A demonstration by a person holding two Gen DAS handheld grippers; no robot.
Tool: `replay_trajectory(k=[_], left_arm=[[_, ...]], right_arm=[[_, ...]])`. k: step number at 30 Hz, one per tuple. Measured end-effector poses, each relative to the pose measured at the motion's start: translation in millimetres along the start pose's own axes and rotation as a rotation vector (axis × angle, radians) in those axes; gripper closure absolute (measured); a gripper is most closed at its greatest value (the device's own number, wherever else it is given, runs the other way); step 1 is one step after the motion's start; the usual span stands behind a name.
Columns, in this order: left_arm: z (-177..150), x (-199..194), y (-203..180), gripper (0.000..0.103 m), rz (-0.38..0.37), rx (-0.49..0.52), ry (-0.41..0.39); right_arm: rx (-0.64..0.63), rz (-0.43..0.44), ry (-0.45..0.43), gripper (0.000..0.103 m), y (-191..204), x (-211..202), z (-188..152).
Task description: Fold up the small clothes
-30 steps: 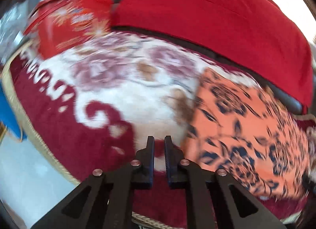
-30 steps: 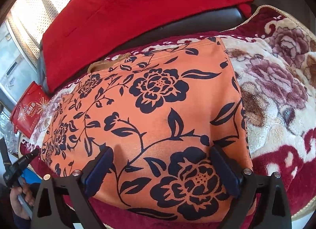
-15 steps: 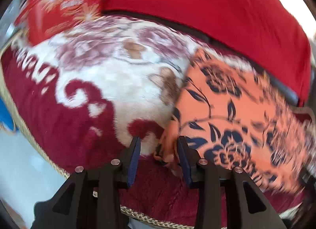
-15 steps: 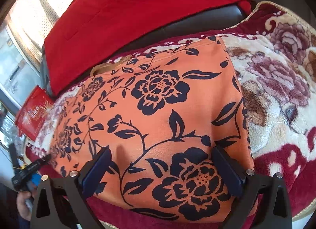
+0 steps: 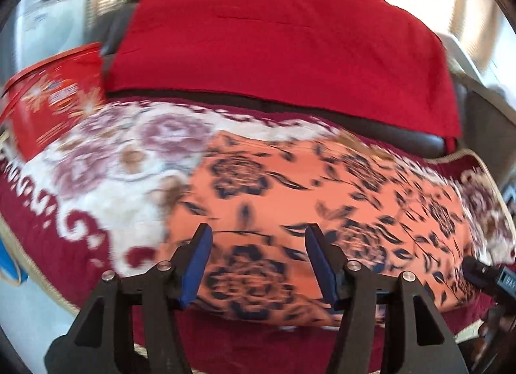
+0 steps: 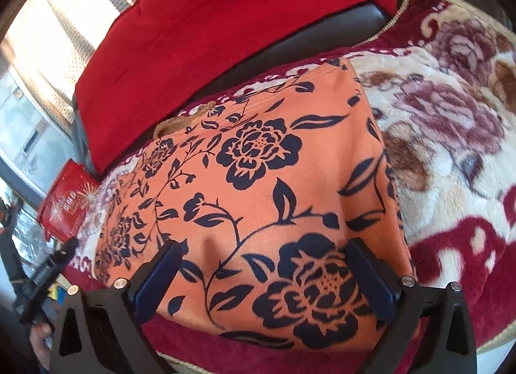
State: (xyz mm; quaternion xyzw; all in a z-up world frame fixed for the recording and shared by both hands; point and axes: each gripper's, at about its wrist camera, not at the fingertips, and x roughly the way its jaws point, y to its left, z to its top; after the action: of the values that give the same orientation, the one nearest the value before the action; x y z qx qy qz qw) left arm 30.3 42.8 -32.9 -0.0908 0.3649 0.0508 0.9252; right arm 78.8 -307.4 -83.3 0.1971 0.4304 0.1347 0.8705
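Hovering: left gripper (image 5: pixel 258 259), right gripper (image 6: pixel 262 272) | jaws apart | orange garment (image 6: pixel 258 200) flat

Both wrist views hang close over one orange floral garment (image 5: pixel 322 200) (image 6: pixel 274 180) — from opposite ends.

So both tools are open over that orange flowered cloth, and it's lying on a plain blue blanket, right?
Not quite: the blanket is not plain blue. It is cream and dark red with big flowers, as the right wrist view shows. The rest holds: the left tool and the right tool are open over the orange flowered cloth.
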Motion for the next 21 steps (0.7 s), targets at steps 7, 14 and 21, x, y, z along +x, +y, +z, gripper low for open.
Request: replay_trajectory(k=[7,14,21], left_arm=[[-10.9,22.4,-41.8,0.034,-0.032,0.091,0.07],[-21.4,45.3,-48.1,0.024,-0.004,0.102,0.098],[-7.5,33.3,-53.8,0.024,-0.029,0.084,0.033]], right_arm=[[0.111,0.078,0.014,0.001,-21.6,-17.4,-13.2],[0.204,0.124,0.0,0.001,-32.1,-27.6,-24.9],[0.268,0.157,0.013,0.001,-42.7,-30.7,-39.2]])
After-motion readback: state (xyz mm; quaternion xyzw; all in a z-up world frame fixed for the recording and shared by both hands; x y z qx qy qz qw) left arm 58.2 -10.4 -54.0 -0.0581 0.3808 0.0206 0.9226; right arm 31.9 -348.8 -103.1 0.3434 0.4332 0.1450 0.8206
